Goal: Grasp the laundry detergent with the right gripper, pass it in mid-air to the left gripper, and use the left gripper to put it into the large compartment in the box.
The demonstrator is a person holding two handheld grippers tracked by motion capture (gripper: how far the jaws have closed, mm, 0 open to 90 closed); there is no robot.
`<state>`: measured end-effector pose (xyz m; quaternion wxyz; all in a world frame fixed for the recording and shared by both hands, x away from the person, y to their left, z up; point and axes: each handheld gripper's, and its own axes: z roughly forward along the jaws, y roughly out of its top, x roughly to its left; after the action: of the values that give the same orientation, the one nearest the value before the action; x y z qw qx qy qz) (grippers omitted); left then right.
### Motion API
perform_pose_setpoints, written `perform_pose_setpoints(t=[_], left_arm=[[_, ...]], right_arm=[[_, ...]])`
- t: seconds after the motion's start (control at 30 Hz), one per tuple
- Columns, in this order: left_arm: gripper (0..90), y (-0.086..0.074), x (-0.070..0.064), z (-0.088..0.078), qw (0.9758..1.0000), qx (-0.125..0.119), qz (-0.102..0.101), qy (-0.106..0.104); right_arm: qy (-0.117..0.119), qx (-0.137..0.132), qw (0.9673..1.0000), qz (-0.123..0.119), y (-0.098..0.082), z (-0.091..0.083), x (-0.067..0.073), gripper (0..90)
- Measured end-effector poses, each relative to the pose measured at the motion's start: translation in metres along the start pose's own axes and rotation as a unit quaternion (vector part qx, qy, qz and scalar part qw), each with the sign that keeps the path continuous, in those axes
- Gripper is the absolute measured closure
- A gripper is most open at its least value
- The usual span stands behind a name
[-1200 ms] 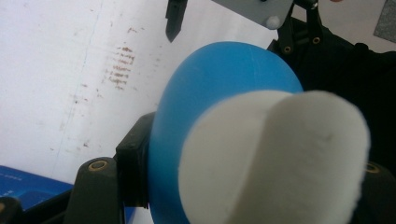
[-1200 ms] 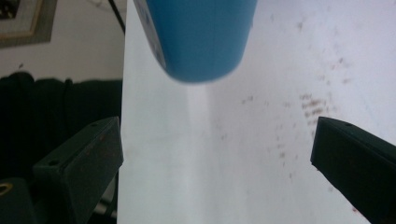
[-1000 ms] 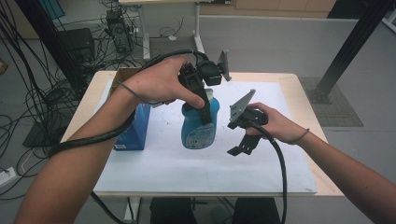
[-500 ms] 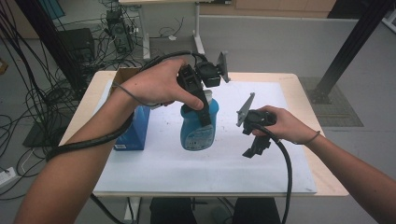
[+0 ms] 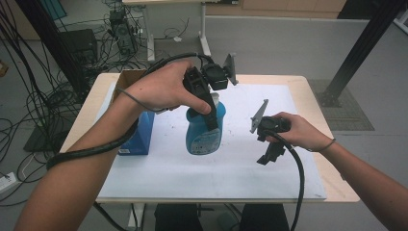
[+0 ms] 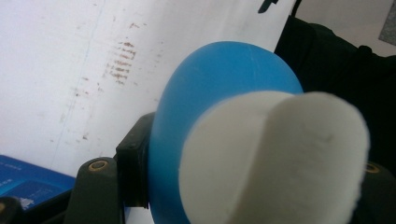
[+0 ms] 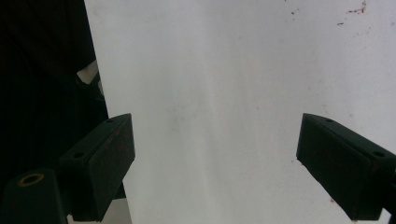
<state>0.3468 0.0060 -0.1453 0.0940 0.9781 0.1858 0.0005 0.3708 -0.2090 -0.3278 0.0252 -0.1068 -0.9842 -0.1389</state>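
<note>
Blue bottle (image 5: 206, 132): upright on the white sheet (image 5: 231, 168), just right of the blue box (image 5: 137, 137). Clamped near the white cap (image 6: 275, 158) by the left gripper (image 5: 204, 103). Right gripper (image 5: 269, 144) well right of the bottle, jaws apart with nothing between, having just narrowed. Probably smooth, rigid plastic, slippery; weight unclear, fill hidden. Best held at the narrow neck, the body too wide.

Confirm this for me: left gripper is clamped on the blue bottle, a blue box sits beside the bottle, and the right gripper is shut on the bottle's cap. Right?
Not quite. The right gripper holds nothing: the right gripper view shows its fingers spread apart over the bare white sheet. The rest stands: the left gripper is clamped on the blue bottle, and the blue box sits beside it, as the high view shows.
</note>
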Motion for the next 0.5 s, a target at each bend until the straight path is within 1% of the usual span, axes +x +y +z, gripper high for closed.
perform_pose_setpoints(t=[0.03,0.07,0.13,0.2,0.23,0.3,0.33,0.4,0.43,0.5], left_arm=[[36.0,0.000,0.001,-0.001,1.0000,-0.002,-0.005,0.003],[36.0,0.001,0.002,-0.002,0.9999,-0.007,-0.014,0.006],[36.0,0.002,0.002,-0.005,0.9996,-0.004,-0.024,0.014],[36.1,0.004,0.003,-0.009,0.9989,-0.002,-0.039,0.024],[36.1,0.005,0.004,-0.011,0.9983,-0.005,-0.050,0.029],[36.1,0.006,0.005,-0.013,0.9979,-0.002,-0.057,0.032],[36.1,0.007,0.005,-0.014,0.9971,-0.010,-0.065,0.037],[36.1,0.009,0.007,-0.017,0.9957,-0.012,-0.081,0.044],[36.1,0.010,0.008,-0.018,0.9946,-0.020,-0.089,0.050],[36.1,0.012,0.010,-0.021,0.9932,-0.021,-0.100,0.055]], right_arm=[[-0.002,0.000,1.0000,0.000,0.000,0.000,0.000,10.5],[-0.004,-0.002,1.0000,0.001,0.000,0.001,0.000,10.3],[-0.002,-0.003,1.0000,-0.001,0.000,0.002,0.000,10.3],[-0.002,-0.002,1.0000,-0.003,0.000,0.004,-0.001,10.4],[0.000,0.000,1.0000,0.000,0.000,0.005,-0.001,10.3],[-0.002,-0.001,1.0000,0.000,0.000,0.007,-0.002,10.3],[-0.002,-0.001,1.0000,0.000,0.001,0.008,-0.002,10.3],[-0.001,-0.003,1.0000,0.002,0.002,0.009,-0.002,10.3],[0.000,-0.004,1.0000,-0.001,0.002,0.010,-0.002,10.3],[0.000,-0.005,1.0000,-0.002,0.003,0.012,-0.002,10.3]])
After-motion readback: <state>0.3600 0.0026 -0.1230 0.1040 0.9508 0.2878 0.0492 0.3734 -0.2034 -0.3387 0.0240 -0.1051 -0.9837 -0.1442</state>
